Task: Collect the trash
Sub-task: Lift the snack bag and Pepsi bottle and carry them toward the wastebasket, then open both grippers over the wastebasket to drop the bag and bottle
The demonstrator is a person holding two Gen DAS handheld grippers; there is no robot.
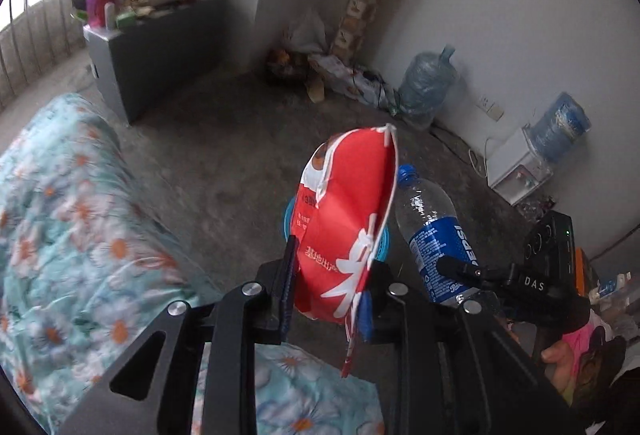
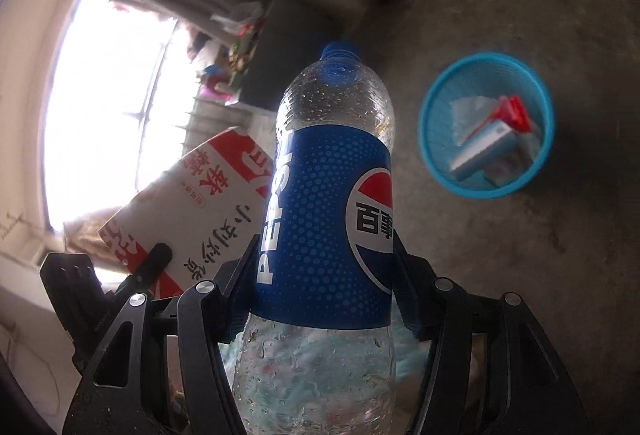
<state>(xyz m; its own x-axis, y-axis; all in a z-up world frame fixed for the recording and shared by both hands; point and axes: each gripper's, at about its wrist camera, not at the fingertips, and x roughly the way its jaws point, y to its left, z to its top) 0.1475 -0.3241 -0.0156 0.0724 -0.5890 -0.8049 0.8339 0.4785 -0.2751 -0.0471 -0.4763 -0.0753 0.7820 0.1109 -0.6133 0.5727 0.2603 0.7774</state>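
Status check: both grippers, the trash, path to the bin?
Left gripper shut on red bag. Right gripper shut on Pepsi bottle. Blue bin ahead, path open.

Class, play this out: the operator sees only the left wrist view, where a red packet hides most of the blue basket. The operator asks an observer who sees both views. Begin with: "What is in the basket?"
Operator: What is in the basket?
Observer: The right wrist view shows the blue basket already holds trash: a silver-grey box, something red, and pale paper.
Operator: Is the bottle properly gripped?
Observer: Yes. The right gripper has its jaws closed on the Pepsi bottle, across the blue label.
Operator: Anything left in the bottle?
Observer: It looks empty, with only droplets inside the clear plastic.
Operator: What is on my packet's other face?
Observer: The red packet there is mostly white with dark characters; the left gripper holds it.
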